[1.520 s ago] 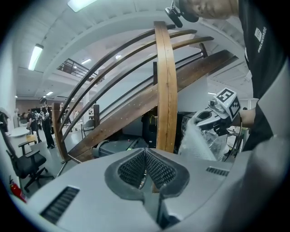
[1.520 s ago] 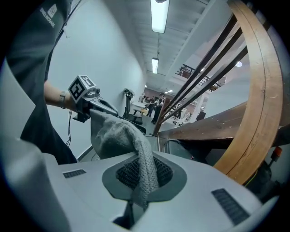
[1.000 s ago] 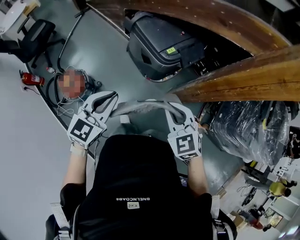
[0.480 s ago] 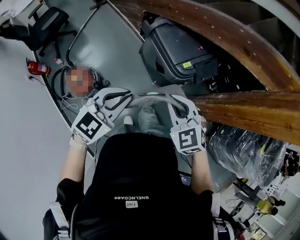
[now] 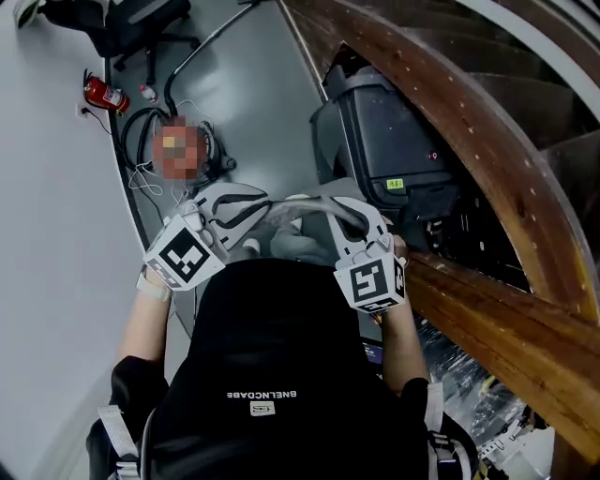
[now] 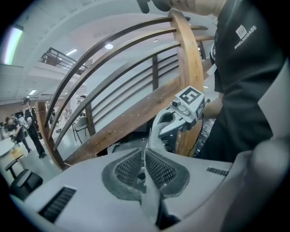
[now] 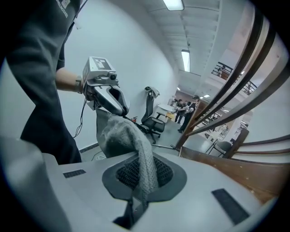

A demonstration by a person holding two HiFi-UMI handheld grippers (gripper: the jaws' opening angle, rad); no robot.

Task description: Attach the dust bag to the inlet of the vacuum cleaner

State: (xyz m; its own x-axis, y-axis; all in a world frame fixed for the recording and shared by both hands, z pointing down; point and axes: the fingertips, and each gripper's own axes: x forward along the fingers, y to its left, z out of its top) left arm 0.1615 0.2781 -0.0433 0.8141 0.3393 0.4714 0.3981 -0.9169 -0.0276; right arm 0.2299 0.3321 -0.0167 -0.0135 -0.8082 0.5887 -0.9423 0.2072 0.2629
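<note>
A grey fabric dust bag [image 5: 298, 236] hangs stretched between my two grippers in front of my chest. My left gripper [image 5: 255, 202] is shut on one edge of the bag [image 6: 151, 136]. The right gripper [image 5: 349, 217] is shut on the other edge, and the cloth [image 7: 124, 136] drapes over its pads toward the left gripper [image 7: 118, 108]. In the left gripper view the right gripper [image 6: 159, 130] holds the far end of the same cloth. A large black vacuum cleaner [image 5: 389, 150] stands on the floor ahead and to the right, beside the staircase. Its inlet is not visible.
A curved wooden stair stringer and handrail [image 5: 469, 159] sweep across the right side. A red fire extinguisher [image 5: 101, 94], coiled cables [image 5: 141, 141] and a black office chair [image 5: 136, 19] sit on the grey floor at the upper left. Plastic-wrapped goods [image 5: 459, 375] lie under the stairs.
My view has swung so the vacuum cleaner and stairs now sit closer and more to the right. Both grippers stay shut on the bag, held slightly closer together.
</note>
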